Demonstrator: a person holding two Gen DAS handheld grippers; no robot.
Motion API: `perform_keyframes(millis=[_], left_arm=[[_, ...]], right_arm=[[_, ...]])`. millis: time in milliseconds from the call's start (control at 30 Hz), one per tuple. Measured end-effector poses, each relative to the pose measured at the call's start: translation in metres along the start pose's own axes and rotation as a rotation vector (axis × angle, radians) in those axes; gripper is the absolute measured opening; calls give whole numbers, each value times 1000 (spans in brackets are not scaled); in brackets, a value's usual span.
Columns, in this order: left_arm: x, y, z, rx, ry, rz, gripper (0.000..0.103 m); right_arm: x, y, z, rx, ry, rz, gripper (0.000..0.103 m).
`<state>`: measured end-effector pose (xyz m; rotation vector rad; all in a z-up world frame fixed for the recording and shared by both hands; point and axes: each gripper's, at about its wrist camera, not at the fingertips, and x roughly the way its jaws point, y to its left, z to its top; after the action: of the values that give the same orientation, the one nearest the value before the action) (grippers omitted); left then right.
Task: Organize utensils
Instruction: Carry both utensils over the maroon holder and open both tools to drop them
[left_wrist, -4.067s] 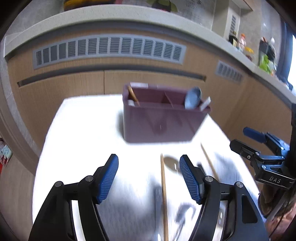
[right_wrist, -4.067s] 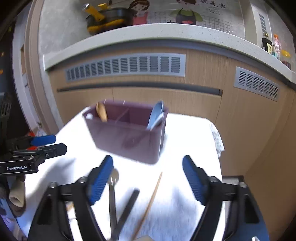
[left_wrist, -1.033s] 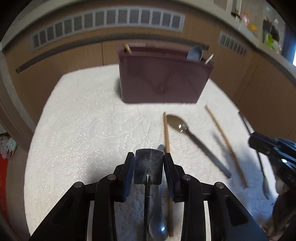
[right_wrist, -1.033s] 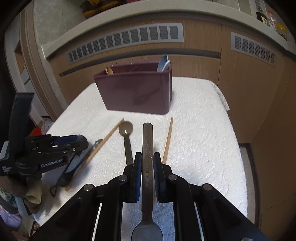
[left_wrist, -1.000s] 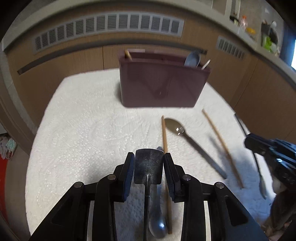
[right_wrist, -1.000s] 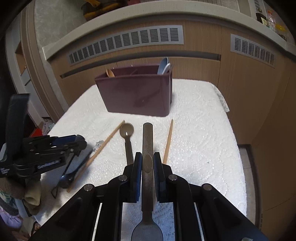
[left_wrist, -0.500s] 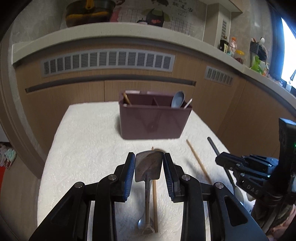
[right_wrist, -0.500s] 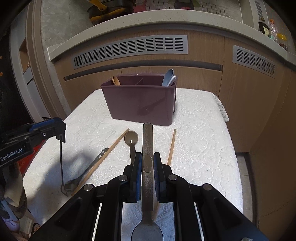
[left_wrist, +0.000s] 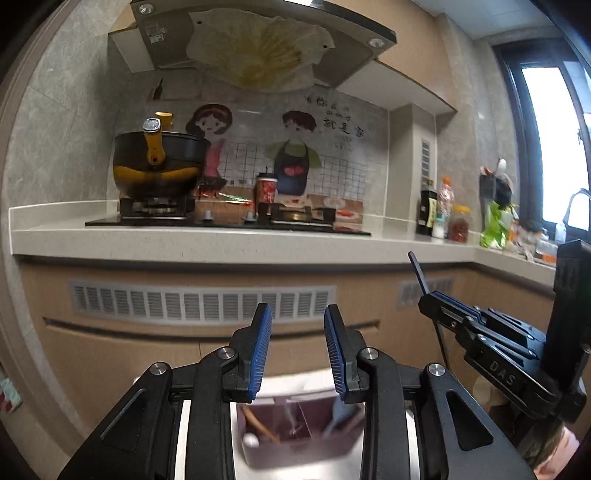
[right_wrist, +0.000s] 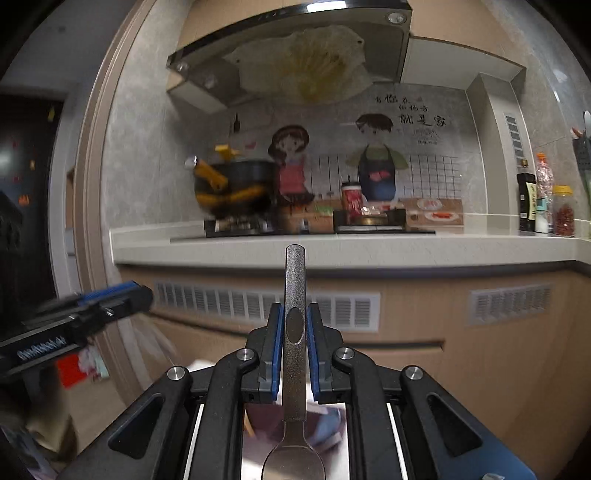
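My right gripper (right_wrist: 294, 352) clamps 1 spoon (right_wrist: 294, 332) above the box (left_wrist: 295, 439); left gripper (left_wrist: 297, 350) open (empty); lower bowl-first, vertically.

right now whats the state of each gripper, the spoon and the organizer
left gripper: open, nothing between its pads, above the organizer
right gripper: shut on the spoon's handle
spoon: held upright, handle end up, bowl at the bottom of the right wrist view
organizer: below the left gripper, holding a wooden utensil on its left side and a blue spoon on its right
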<state>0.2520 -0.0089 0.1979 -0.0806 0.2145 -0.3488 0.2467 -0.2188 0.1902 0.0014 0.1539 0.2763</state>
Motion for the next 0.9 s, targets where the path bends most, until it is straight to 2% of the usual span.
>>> perform_keyframes(millis=[133, 333, 700, 767, 833, 900], left_arm=[[36, 15, 1, -22, 15, 0, 31], [70, 30, -17, -40, 84, 11, 31], [96, 51, -72, -81, 243, 36, 31], [96, 53, -80, -91, 262, 38, 32], [97, 56, -87, -104, 277, 40, 32], [97, 58, -92, -118, 291, 39, 32]], right_arm=[[30, -3, 0, 8, 4, -2, 11], [77, -8, -17, 20, 74, -23, 11], [133, -6, -52, 28, 69, -92, 11], [139, -10, -60, 44, 84, -68, 14], [137, -14, -64, 60, 97, -63, 27], [129, -17, -66, 69, 99, -73, 28]])
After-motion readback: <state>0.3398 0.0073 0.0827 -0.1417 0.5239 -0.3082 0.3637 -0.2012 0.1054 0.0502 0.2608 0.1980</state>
